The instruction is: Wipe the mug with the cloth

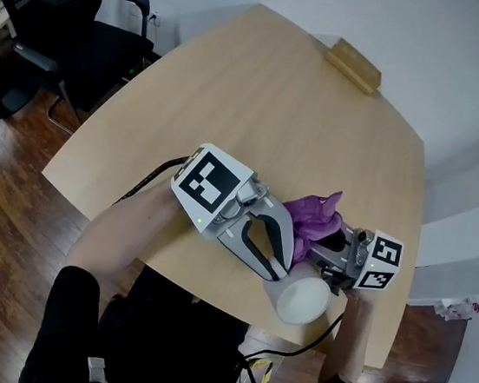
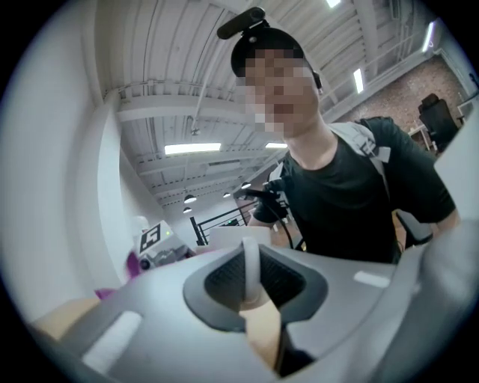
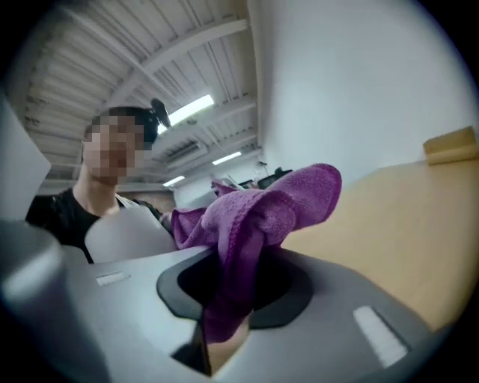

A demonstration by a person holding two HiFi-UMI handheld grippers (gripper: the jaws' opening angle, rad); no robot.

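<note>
White mug [image 1: 302, 301] rim pinched by left tool [image 2: 251, 284], right tool [image 3: 228, 299] pinching crumpled purple cloth [image 3: 281, 202].

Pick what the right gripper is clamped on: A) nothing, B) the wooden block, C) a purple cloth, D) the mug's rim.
C: the right gripper has the purple cloth pinched between its jaws, while the left gripper holds the white mug by its wall.

Light wooden table [image 1: 262, 84], rounded corners; small wooden block [image 1: 354, 65] lying near far edge, alone.
</note>
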